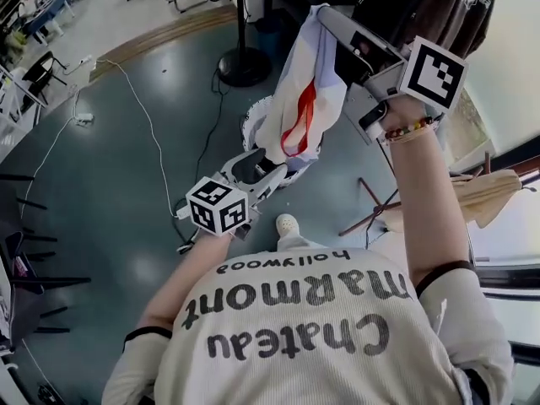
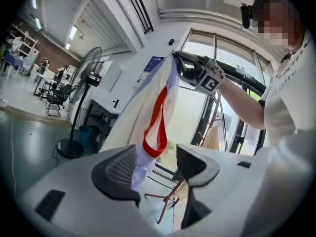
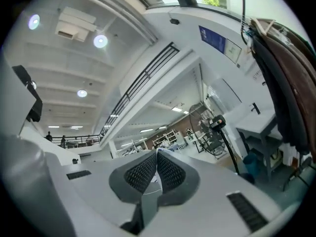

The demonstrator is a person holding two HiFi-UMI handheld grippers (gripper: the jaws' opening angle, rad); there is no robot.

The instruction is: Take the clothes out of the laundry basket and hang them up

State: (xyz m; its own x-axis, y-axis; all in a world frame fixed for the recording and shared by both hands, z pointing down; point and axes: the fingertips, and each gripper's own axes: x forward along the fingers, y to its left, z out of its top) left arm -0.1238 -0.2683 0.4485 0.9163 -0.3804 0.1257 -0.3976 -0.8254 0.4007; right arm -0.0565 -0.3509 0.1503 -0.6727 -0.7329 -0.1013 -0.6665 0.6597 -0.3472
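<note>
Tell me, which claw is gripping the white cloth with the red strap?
The raised right claw, shut on the white red-strapped cloth; the lower left claw gapes open.

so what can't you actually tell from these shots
laundry basket: head view, mostly behind the hanging garment; contents hidden
garment's kind: bunched up in head and left gripper views
right tongs: right gripper view shows only a sliver of cloth between the shut pads
left tongs: open; left gripper view can't settle whether the garment's end touches a pad

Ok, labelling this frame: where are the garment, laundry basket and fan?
garment (image 1: pixel 291 95): head view, white panel beside the red stripe.
laundry basket (image 1: pixel 251 125): head view, white rim.
fan (image 1: pixel 245 67): head view, round base.
</note>
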